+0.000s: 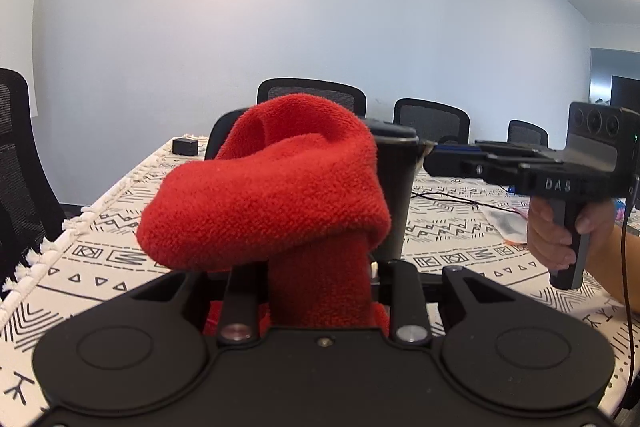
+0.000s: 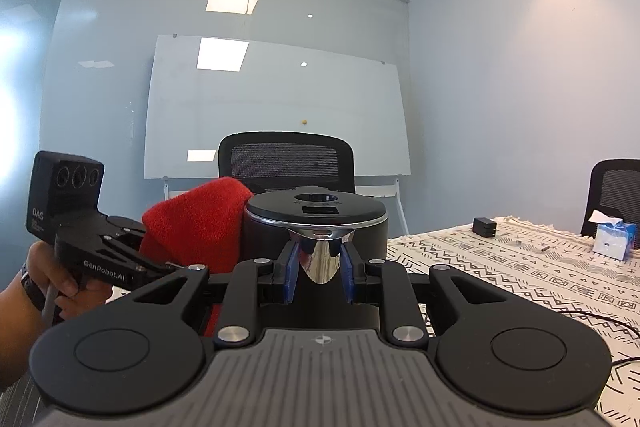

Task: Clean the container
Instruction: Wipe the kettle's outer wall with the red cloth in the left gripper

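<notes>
Left wrist view: your left gripper [image 1: 320,267] is clamped on a red cloth [image 1: 264,195], whose folded bulk rises between the jaws and droops forward and to the left, hiding the fingertips. The cloth presses against the left side of the black container [image 1: 394,195], which stands upright over the patterned tablecloth [image 1: 100,259]. Your right hand [image 1: 560,231] enters from the right, fist wrapped around the pistol handle, holding the right gripper [image 1: 430,157] roughly level so that its fingers reach the container's upper rim. Right wrist view: the blue fingers [image 2: 290,275] of your right gripper [image 2: 320,273] are closed on the shiny metal spout [image 2: 320,263] that projects below the container's [image 2: 360,227] flat round lid [image 2: 320,209]; the pads touch the spout on both sides. In this view the red cloth [image 2: 200,219] sits just left of the container, touching its wall, and your left hand [image 2: 56,287] grips its handle low at the left edge, with a dark band at the wrist, aiming the left gripper [image 2: 160,263] toward the cloth. Office chairs [image 2: 286,167] and a whiteboard [image 2: 276,107] stand behind; a small black box [image 2: 485,227] and a tissue box [image 2: 614,239] rest well apart on the far table.
</notes>
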Action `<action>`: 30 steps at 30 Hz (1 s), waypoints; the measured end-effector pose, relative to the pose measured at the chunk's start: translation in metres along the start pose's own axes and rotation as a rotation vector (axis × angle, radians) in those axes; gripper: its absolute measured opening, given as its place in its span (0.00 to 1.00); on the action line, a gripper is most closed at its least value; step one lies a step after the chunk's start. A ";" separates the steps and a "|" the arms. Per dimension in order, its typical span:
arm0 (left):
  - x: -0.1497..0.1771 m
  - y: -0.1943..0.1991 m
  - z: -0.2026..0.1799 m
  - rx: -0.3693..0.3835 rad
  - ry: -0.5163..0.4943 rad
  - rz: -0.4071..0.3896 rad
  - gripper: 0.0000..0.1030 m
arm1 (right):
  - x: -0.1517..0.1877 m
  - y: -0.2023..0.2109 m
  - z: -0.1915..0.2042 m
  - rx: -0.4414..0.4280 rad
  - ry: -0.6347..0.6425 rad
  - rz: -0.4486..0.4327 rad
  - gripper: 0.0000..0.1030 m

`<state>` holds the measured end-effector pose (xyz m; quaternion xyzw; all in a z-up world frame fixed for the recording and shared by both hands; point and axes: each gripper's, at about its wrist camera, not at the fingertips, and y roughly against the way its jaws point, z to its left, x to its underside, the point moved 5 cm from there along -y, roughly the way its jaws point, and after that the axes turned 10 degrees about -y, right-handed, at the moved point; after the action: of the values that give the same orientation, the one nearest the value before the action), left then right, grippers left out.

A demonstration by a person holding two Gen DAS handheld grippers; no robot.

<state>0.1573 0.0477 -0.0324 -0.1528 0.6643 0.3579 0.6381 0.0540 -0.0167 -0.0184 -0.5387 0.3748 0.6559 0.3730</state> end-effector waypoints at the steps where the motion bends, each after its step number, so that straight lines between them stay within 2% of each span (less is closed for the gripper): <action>1: 0.001 0.001 0.002 -0.003 0.003 0.000 0.31 | 0.000 0.000 0.000 -0.002 -0.005 -0.001 0.21; 7: 0.022 -0.012 -0.004 -0.009 0.032 0.049 0.31 | 0.001 0.000 0.000 0.000 -0.011 -0.005 0.21; 10: 0.015 -0.010 -0.003 -0.012 0.042 0.036 0.31 | 0.002 0.001 0.000 0.002 -0.014 -0.007 0.21; 15: -0.007 0.000 -0.006 -0.011 -0.003 -0.018 0.31 | 0.002 0.000 0.002 0.013 -0.014 -0.007 0.21; 18: -0.003 -0.004 -0.011 -0.014 -0.017 -0.005 0.31 | 0.002 -0.001 0.002 0.014 -0.014 -0.008 0.21; 24: 0.020 -0.013 -0.009 -0.018 0.028 0.055 0.31 | 0.001 -0.002 0.002 0.013 -0.018 -0.009 0.21; 30: -0.001 -0.007 -0.010 -0.027 0.008 0.005 0.31 | 0.003 -0.001 0.001 0.013 -0.021 -0.010 0.21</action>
<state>0.1550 0.0358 -0.0341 -0.1613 0.6624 0.3678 0.6324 0.0538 -0.0156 -0.0211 -0.5311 0.3724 0.6572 0.3838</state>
